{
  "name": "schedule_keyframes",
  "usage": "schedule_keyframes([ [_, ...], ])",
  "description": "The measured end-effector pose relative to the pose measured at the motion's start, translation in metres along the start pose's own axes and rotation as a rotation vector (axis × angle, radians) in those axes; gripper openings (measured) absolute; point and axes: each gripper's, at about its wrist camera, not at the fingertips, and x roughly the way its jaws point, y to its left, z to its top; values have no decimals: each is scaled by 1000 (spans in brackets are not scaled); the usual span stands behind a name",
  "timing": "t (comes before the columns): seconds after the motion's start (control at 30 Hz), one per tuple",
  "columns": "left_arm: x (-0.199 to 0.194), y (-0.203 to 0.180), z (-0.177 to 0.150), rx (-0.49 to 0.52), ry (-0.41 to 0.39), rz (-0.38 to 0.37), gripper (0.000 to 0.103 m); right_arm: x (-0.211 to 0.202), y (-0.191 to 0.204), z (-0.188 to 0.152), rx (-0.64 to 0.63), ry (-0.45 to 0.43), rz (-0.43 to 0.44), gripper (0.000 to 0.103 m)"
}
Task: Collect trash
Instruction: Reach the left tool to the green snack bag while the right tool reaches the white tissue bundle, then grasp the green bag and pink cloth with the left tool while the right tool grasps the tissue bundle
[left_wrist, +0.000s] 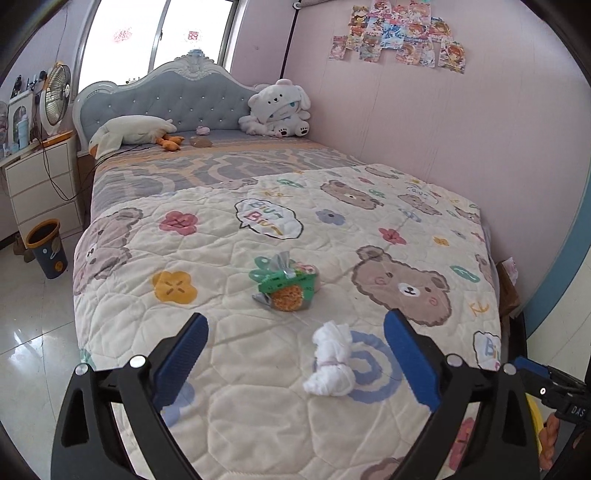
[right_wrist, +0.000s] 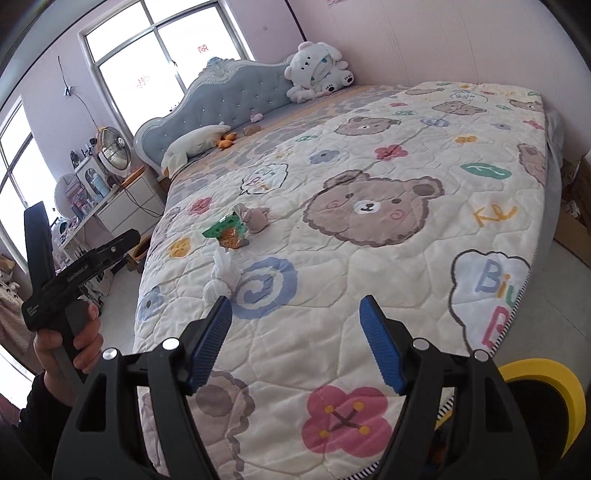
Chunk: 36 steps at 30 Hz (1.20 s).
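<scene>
A bedroom seen from the foot of a bed. At far left, a dark blue bin with an orange rim stands on glossy pale floor tiles, beside a white drawer unit that carries a round fan. Behind them a bright window fills the pale pink wall. The bed has a blue-grey tufted headboard with a carved white frame; a white goose plush with orange feet lies against it. A quilt covers the near half of the bed, cream, stitched in hexagons and printed with brown bears, flowers and speech bubbles reading "Biu Biu". The left gripper hovers low over the quilt's near end, its ribbed blue fingers spread wide and holding nothing. Between them lies a crumpled white tissue, knotted in the middle. Just beyond it sits a snack bag, clear plastic with a green label over orange contents; its print is too small to read. A white dog plush sits in the far corner. Cartoon posters cluster on the right wall. The right gripper hangs over the quilt's corner, likewise wide open and empty, well apart from the tissue.
</scene>
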Motion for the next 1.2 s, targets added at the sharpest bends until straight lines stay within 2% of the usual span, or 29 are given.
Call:
schedule_keyframes([
  [0.23,44,17,20,71,41,-1,93,51,36,5,-34,60,50,68],
  [0.5,96,22,35,127,84,-67,93,107,66,7,-55,108,87,68],
  [0.87,159,14,45,158,131,-90,93,156,88,7,-74,122,77,68],
  [1.2,214,8,36,164,225,-137,93,192,92,11,-73,123,52,67],
])
